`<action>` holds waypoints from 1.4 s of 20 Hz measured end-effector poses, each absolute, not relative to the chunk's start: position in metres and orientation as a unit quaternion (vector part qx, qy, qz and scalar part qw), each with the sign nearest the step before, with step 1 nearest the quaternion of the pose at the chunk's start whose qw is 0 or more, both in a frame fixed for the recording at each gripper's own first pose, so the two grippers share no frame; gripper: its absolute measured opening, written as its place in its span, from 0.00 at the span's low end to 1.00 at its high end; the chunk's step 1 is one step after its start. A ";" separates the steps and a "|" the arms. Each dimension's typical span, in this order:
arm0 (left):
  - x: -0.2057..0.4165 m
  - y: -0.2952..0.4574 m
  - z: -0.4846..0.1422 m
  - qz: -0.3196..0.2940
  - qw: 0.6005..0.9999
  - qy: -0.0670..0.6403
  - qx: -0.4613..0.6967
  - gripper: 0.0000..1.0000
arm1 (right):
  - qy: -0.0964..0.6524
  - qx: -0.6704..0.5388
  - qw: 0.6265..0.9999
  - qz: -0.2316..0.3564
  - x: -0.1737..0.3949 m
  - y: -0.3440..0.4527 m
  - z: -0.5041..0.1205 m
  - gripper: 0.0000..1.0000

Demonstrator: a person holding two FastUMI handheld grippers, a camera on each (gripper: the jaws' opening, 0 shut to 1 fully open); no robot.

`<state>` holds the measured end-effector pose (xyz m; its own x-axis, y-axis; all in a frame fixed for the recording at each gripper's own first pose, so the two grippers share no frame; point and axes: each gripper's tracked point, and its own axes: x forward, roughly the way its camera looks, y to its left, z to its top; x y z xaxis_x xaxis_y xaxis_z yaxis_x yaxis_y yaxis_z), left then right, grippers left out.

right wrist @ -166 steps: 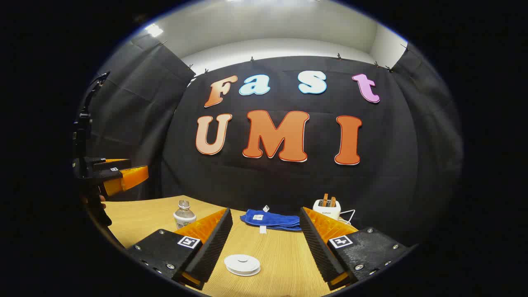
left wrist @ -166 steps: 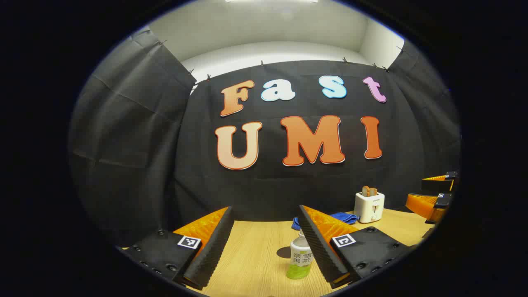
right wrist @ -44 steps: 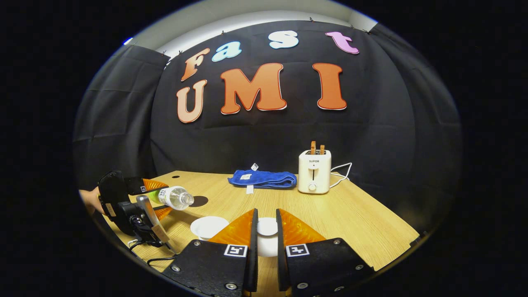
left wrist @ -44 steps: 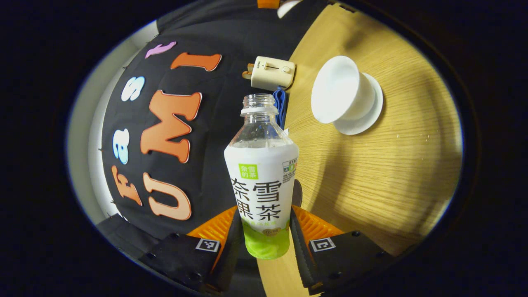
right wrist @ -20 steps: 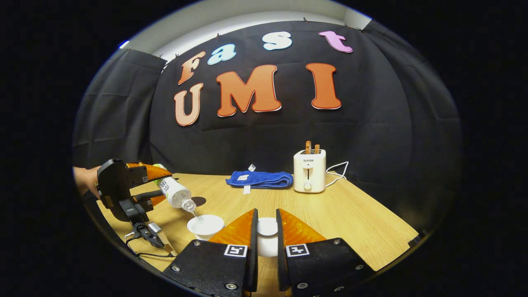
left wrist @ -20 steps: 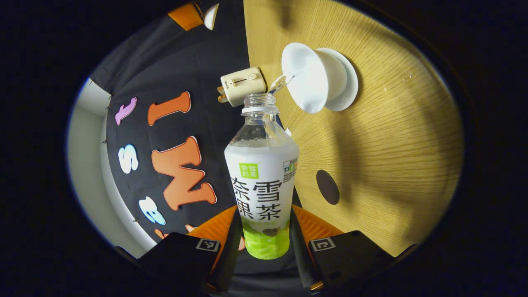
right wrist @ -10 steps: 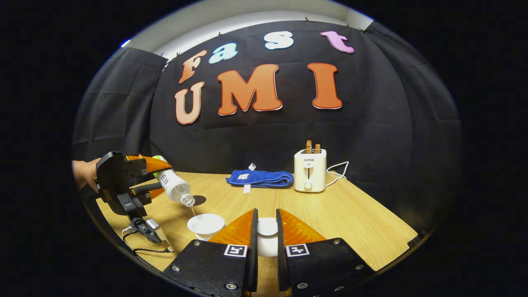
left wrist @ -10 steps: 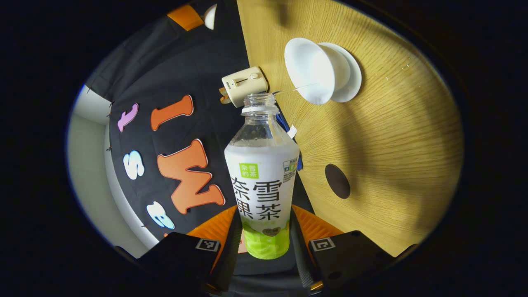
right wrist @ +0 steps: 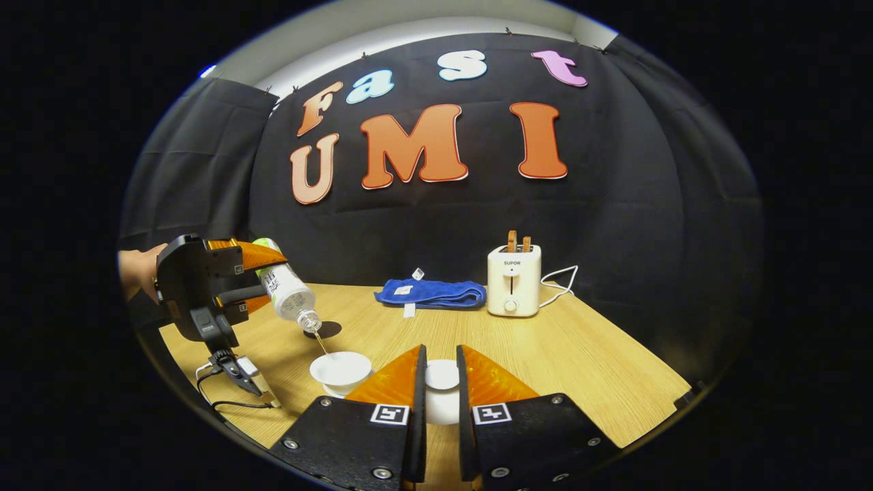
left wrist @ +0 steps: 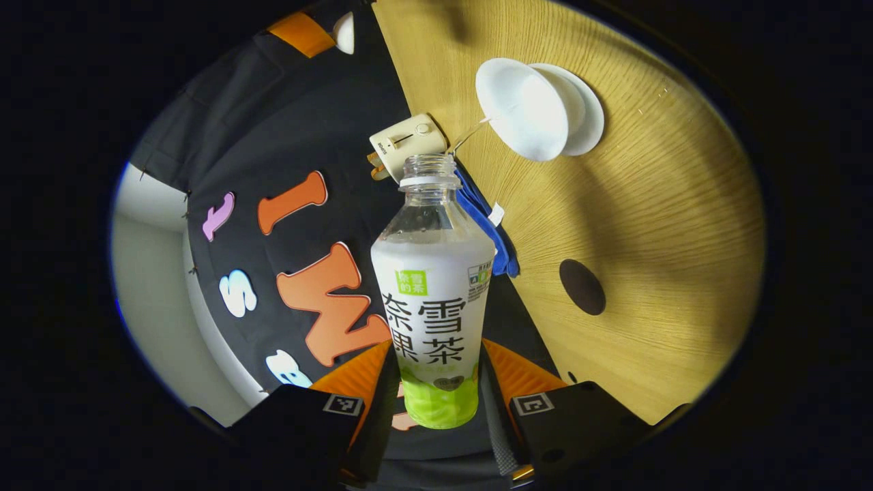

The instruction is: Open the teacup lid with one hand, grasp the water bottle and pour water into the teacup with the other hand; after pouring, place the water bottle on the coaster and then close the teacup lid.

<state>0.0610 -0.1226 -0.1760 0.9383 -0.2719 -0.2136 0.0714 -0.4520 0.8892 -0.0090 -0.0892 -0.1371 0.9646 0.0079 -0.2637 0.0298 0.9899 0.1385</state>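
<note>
My left gripper [left wrist: 437, 356] is shut on the water bottle [left wrist: 433, 293], an uncapped clear bottle with a white and green label. It is tilted mouth-down toward the open white teacup [left wrist: 522, 109] on its saucer [left wrist: 592, 123]. A thin stream of water runs from the bottle's mouth into the cup. The right gripper view shows the left gripper [right wrist: 254, 278] holding the bottle [right wrist: 286, 290] above and left of the teacup [right wrist: 339, 370]. My right gripper [right wrist: 440, 361] is shut on the white teacup lid [right wrist: 442, 375], held just right of the cup. The dark round coaster [right wrist: 324, 331] lies behind the cup.
A cream toaster [right wrist: 513, 279] with a white cord and a folded blue cloth [right wrist: 431, 292] stand at the back of the wooden table [right wrist: 586, 382]. A person's hand [right wrist: 136, 269] holds the left gripper, and its cable hangs at the table's left edge.
The left gripper and bottle have risen a little above the cup and tipped steeper. The pour has thinned to a fine stream. The right gripper stays still with the lid.
</note>
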 end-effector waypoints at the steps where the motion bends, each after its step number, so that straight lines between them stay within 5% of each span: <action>1: 0.063 -0.122 -0.174 -0.164 0.514 -0.063 0.840 0.64 | 0.134 0.068 0.989 -0.004 -0.009 -0.089 -0.138 0.20; 17: 0.067 -0.135 -0.154 -0.138 0.437 -0.127 0.880 0.65 | 0.152 0.056 0.987 0.009 -0.009 -0.082 -0.149 0.20; 28: 0.063 -0.144 -0.194 -0.158 0.436 -0.125 0.877 0.65 | 0.163 0.041 0.986 0.009 -0.012 -0.072 -0.152 0.20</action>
<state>0.0629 -0.1443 -0.1944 0.9186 -0.3573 -0.1687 -0.0809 -0.5878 0.8050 -0.0120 -0.0725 -0.1523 0.9467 0.0315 -0.3205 -0.0050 0.9965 0.0833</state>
